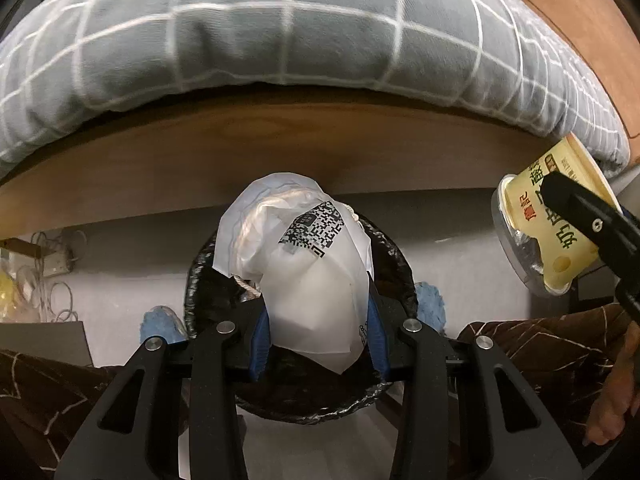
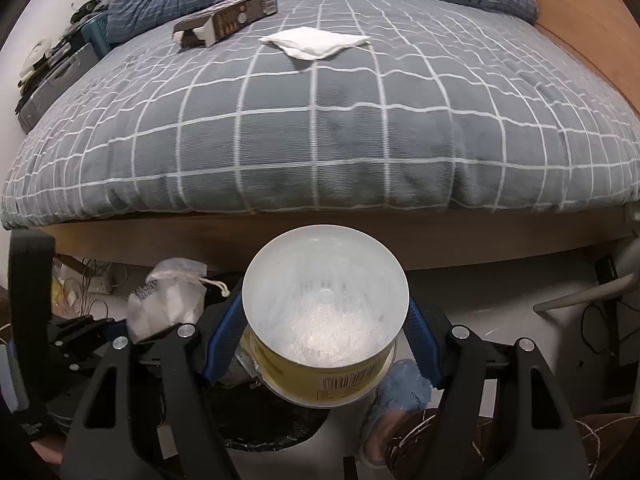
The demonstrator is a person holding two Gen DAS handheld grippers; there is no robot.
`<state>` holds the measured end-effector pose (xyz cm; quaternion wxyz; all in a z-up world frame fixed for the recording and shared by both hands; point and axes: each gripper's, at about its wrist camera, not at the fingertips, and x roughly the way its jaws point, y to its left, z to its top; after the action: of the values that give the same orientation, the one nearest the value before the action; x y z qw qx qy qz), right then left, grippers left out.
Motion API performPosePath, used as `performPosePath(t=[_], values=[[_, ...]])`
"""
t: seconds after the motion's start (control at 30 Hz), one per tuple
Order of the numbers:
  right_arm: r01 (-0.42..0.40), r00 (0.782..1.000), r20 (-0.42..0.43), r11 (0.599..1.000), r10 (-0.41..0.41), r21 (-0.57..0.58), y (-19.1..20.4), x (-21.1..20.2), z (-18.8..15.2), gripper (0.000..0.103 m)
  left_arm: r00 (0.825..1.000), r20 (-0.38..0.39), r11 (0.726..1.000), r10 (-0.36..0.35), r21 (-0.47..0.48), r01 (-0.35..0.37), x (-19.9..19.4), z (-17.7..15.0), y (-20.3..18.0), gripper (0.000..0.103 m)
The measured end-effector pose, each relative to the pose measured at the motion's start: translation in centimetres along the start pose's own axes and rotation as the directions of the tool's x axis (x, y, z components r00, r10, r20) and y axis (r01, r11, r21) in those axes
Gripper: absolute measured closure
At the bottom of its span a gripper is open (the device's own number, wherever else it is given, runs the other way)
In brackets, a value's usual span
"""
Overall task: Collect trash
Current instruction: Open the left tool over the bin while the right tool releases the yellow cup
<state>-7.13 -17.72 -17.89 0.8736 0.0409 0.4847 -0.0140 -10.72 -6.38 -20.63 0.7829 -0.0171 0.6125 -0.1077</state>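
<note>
My left gripper (image 1: pixel 318 320) is shut on a white plastic bag (image 1: pixel 304 272) with a QR code, held over the black-lined trash bin (image 1: pixel 396 272) on the floor. My right gripper (image 2: pixel 326 340) is shut on a yellow yogurt cup (image 2: pixel 324 332), its open mouth toward the camera, just above the bin (image 2: pixel 260 428). The cup also shows at the right edge of the left wrist view (image 1: pixel 552 224), and the bag at the left of the right wrist view (image 2: pixel 168 300). A white tissue (image 2: pixel 314 42) and a brown carton (image 2: pixel 228 20) lie on the bed.
The bed with a grey checked quilt (image 2: pixel 320 140) and wooden frame (image 1: pixel 240 160) stands straight ahead. Cables and a power strip (image 1: pixel 52 268) lie under it at left. My feet in blue slippers (image 1: pixel 430 304) flank the bin. A chair (image 2: pixel 580 296) is at right.
</note>
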Motion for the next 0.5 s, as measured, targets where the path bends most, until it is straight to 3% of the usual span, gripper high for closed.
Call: performPosePath(t=[0.17,0.23,0.3,0.5], values=[[0.003,1.000,-0.013,1.000,-0.003,-0.004,-0.2,0.6,-0.1,0.034,1.000,-0.013,1.000,-0.007,0.018,0.008,0.8,0.2,-0.5,0.061],[-0.001,1.000,-0.014,1.000,0.000,-0.009,0.0,0.7,-0.1,0.034,1.000,-0.009,1.000,0.008,0.020,-0.008,1.0,0.3,-0.3,0.055],[-0.005,1.000,-0.015,1.000,0.004,-0.014,0.2,0.8,-0.1,0.034,1.000,0.002,1.000,0.023,0.020,-0.023,0.7,0.3,0.0,0.041],[-0.024,1.000,-0.021,0.999,0.023,-0.035,1.9,1.4,0.3,0.034,0.996,0.064,0.998,0.055,-0.015,-0.054,-1.4,0.3,2.3,0.021]])
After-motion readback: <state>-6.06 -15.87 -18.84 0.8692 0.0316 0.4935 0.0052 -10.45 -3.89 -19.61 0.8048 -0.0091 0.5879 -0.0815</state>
